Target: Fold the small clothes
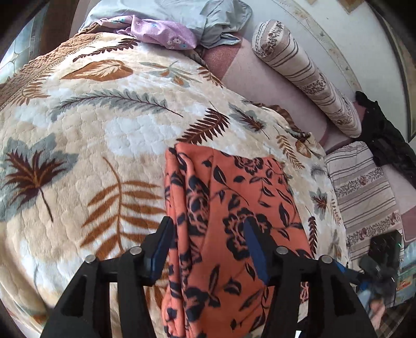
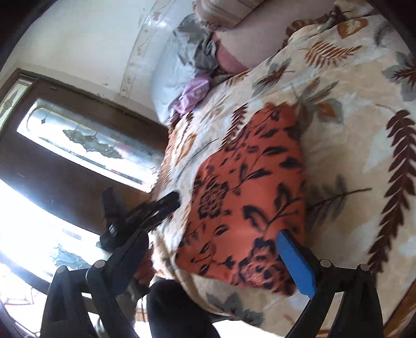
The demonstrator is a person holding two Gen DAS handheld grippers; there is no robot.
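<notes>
Both tools stood spread wide with nothing held. From my left tool (image 1: 208, 244), its blue-padded fingers (image 1: 162, 249) straddled the near end of the orange floral garment (image 1: 234, 208), one pad just off the garment's left folded edge and the other over its printed face; I could not tell whether either pad touched the cloth. That garment lay folded into a long panel on the leaf-print blanket (image 1: 104, 130), running away from the tool toward the blanket's far right side.

Taking the orange garment as my mark and going left to right in the left wrist view: well to its left was the broad stretch of blanket with its brown fern and grey leaf prints. Beyond it, at the far edge of the blanket, a lilac flowered cloth (image 1: 166, 33) lay crumpled against a pale blue-grey cloth (image 1: 208, 18). To the garment's right and further back, a striped bolster (image 1: 306, 75) lay on the pink sheet (image 1: 260, 78) along the wall. Right of the garment, past the blanket's edge, lay a striped flat cushion (image 1: 364, 192), and beyond that a black garment (image 1: 384, 135).

From my right tool (image 2: 226, 234), the view was blurred. Left of the garment a dark wooden door with patterned glass (image 2: 85, 140) showed, and the left tool (image 2: 145, 213) hung just beside the garment's left edge. My right tool's blue pad (image 2: 296, 262) sat at the garment's near right corner (image 2: 247, 182).
</notes>
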